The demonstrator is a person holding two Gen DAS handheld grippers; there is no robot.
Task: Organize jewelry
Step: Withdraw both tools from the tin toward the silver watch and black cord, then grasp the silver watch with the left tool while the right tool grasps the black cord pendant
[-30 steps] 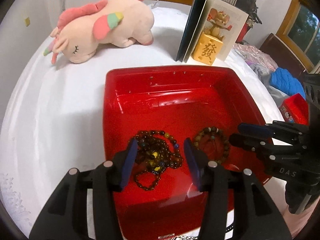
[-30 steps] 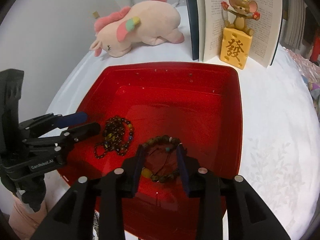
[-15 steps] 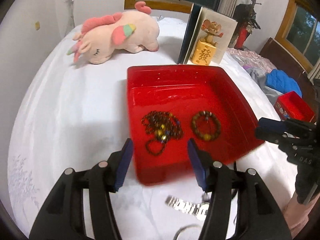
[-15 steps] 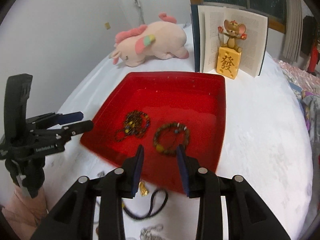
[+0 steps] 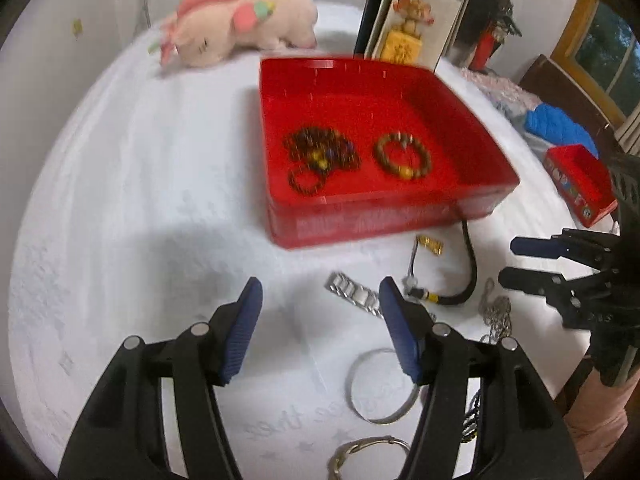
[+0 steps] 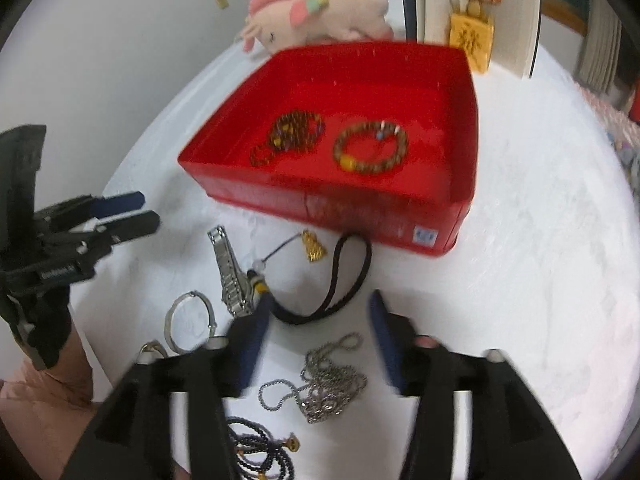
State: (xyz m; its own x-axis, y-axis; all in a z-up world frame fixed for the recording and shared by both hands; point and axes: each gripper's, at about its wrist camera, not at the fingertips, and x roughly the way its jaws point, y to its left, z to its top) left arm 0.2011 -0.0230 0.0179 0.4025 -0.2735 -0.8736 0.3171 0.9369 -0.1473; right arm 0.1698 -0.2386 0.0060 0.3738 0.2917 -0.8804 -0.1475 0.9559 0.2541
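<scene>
A red tray (image 5: 360,220) (image 6: 320,200) holds a dark bead necklace (image 5: 320,152) (image 6: 292,132) and a brown bead bracelet (image 5: 402,154) (image 6: 370,148). In front of it on the white cover lie a metal watch band (image 5: 352,294) (image 6: 230,276), a black cord (image 6: 352,276) with a gold charm (image 6: 314,246), a silver chain (image 6: 328,380), a silver bangle (image 5: 380,386) and a dark bead strand (image 6: 260,448). My left gripper (image 5: 320,284) hangs open near the watch band, holding nothing. My right gripper (image 6: 320,298) is opening above the cord and chain, with nothing between its fingers.
A pink plush toy (image 5: 240,20) lies behind the tray. An open book with a mouse figurine on a yellow block (image 6: 474,40) stands at the back right. A small red box (image 5: 576,184) and a blue cloth (image 5: 560,128) sit off to the right.
Both grippers have pulled back from over the tray toward the near side, bringing the loose jewelry into view. The right jaws have spread much wider, the left ones slightly.
</scene>
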